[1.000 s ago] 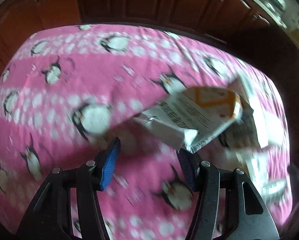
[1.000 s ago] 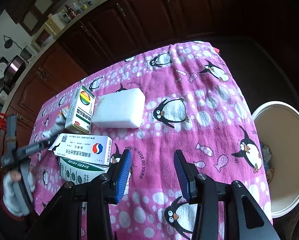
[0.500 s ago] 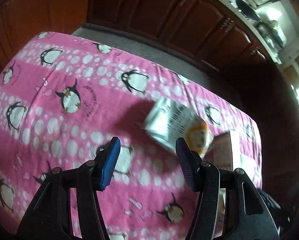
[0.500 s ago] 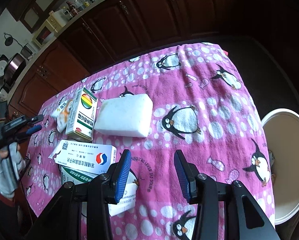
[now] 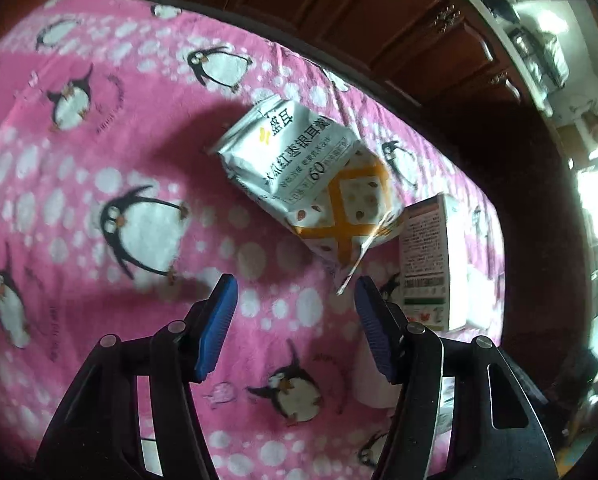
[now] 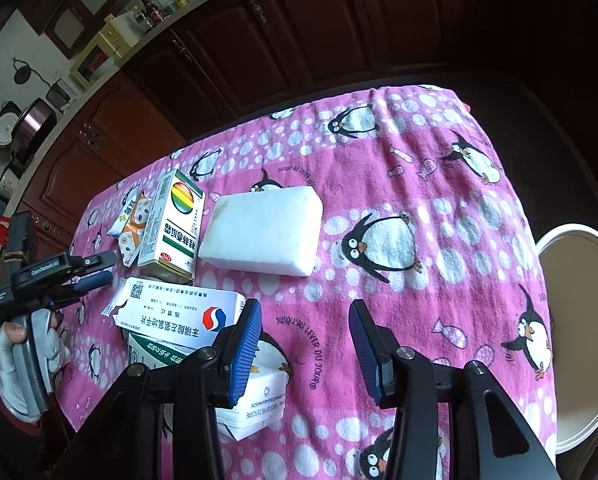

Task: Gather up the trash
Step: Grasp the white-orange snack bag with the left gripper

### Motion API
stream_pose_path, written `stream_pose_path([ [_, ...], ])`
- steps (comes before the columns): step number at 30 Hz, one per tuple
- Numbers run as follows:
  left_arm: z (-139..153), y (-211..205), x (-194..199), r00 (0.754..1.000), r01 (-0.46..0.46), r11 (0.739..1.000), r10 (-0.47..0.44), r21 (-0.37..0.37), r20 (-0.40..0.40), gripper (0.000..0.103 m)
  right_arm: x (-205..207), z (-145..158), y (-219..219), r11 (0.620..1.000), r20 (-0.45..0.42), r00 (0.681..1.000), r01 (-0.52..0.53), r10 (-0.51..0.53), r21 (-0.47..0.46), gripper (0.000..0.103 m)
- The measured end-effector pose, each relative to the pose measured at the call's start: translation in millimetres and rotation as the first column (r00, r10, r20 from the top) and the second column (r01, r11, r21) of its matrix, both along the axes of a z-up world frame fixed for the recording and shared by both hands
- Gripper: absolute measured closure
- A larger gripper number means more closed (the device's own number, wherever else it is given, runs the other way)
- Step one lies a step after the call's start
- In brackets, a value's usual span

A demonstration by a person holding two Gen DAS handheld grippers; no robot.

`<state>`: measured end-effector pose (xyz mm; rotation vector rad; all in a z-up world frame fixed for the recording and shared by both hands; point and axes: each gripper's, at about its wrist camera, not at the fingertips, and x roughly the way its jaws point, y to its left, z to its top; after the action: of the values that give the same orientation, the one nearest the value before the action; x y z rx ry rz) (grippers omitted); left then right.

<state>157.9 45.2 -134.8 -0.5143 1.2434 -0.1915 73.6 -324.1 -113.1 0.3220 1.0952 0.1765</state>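
Note:
In the left wrist view a white and orange snack packet (image 5: 315, 176) lies on the pink penguin cloth (image 5: 79, 184), just ahead of my open, empty left gripper (image 5: 295, 292). A rainbow-marked box (image 5: 431, 256) stands to its right. In the right wrist view my right gripper (image 6: 305, 316) is open and empty above the cloth (image 6: 439, 208). Ahead lie a white foam block (image 6: 263, 236), the rainbow box (image 6: 175, 224), the packet (image 6: 133, 224) and a white box with a red-blue logo (image 6: 175, 316). My left gripper (image 6: 95, 268) shows at far left.
A white bin (image 6: 579, 336) stands on the floor past the cloth's right edge. A green and white box (image 6: 155, 354) and a white carton (image 6: 255, 404) lie under my right gripper's left finger. Dark wooden cabinets (image 6: 299, 40) run behind the table.
The snack packet has left my left gripper and now lies on the cloth beside the rainbow box. My left gripper has drawn back and turned. My right gripper has shifted slightly.

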Motion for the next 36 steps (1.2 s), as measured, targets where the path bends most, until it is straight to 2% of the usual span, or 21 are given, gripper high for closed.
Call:
stream_pose_path([
  [2,3,0,0,0.999,-0.031,0.999,0.032,-0.042,0.017,0.044,0,0,-3,1.0,0.0,1.0,0.008,-0.008,0.002,0.059],
  [4,5,2,2,0.997,-0.07,0.996,0.072,-0.053,0.033,0.042,0,-1,-6,1.0,-0.002,1.0,0.014,-0.014,0.005,0.058],
  [8,-4,3,13,0.992,-0.126,0.989,0.126,-0.082,-0.007,0.034,2,-2,-6,1.0,-0.004,1.0,0.014,-0.014,0.012,0.058],
  [11,-11,-4,19,0.99,-0.143,0.986,0.141,-0.085,-0.027,0.033,5,-3,-3,1.0,0.001,1.0,0.002,-0.002,0.008,0.057],
  [14,-9,-13,26,0.989,-0.148,0.986,0.148,-0.075,-0.006,0.033,12,-1,-1,1.0,0.012,1.0,-0.017,0.017,-0.008,0.056],
  [18,-8,-27,39,0.992,-0.129,0.991,0.129,-0.047,0.006,0.033,31,3,4,0.999,0.016,0.999,-0.045,0.045,-0.023,0.047],
  [19,-7,-29,42,0.993,-0.122,0.992,0.122,-0.041,0.006,0.033,35,2,6,0.998,-0.002,0.999,-0.051,0.051,-0.033,0.047],
  [22,-7,-34,53,0.997,-0.083,0.995,0.083,-0.047,0.002,0.051,41,-3,11,0.996,-0.064,0.996,-0.073,0.069,-0.058,0.047],
  [25,-3,-37,61,0.999,-0.043,0.999,0.044,-0.032,0.013,0.058,39,-6,15,0.99,-0.094,0.989,-0.121,0.114,-0.07,0.048],
  [26,-2,-36,62,0.999,-0.032,0.999,0.033,-0.025,0.016,0.061,40,-11,18,0.985,-0.118,0.985,-0.138,0.126,-0.102,0.05],
  [28,-2,-32,64,1.0,-0.012,1.0,0.012,-0.026,0.016,0.062,44,-20,22,0.978,-0.151,0.979,-0.159,0.139,-0.135,0.062],
  [29,-2,-30,64,1.0,-0.002,1.0,0.002,-0.027,0.016,0.063,48,-25,23,0.976,-0.157,0.978,-0.161,0.138,-0.15,0.063],
  [31,-2,-25,62,1.0,0.015,1.0,-0.015,-0.022,0.017,0.064,60,-25,20,0.972,-0.129,0.987,-0.123,0.099,-0.199,0.066],
  [33,0,-16,58,0.999,0.029,1.0,-0.029,-0.007,0.021,0.064,72,-19,16,0.977,-0.093,0.993,-0.087,0.07,-0.194,0.066],
  [36,0,-7,50,0.999,0.042,0.999,-0.042,0.003,0.026,0.065,82,2,10,0.984,0.049,0.998,-0.016,0.025,-0.175,0.066],
])
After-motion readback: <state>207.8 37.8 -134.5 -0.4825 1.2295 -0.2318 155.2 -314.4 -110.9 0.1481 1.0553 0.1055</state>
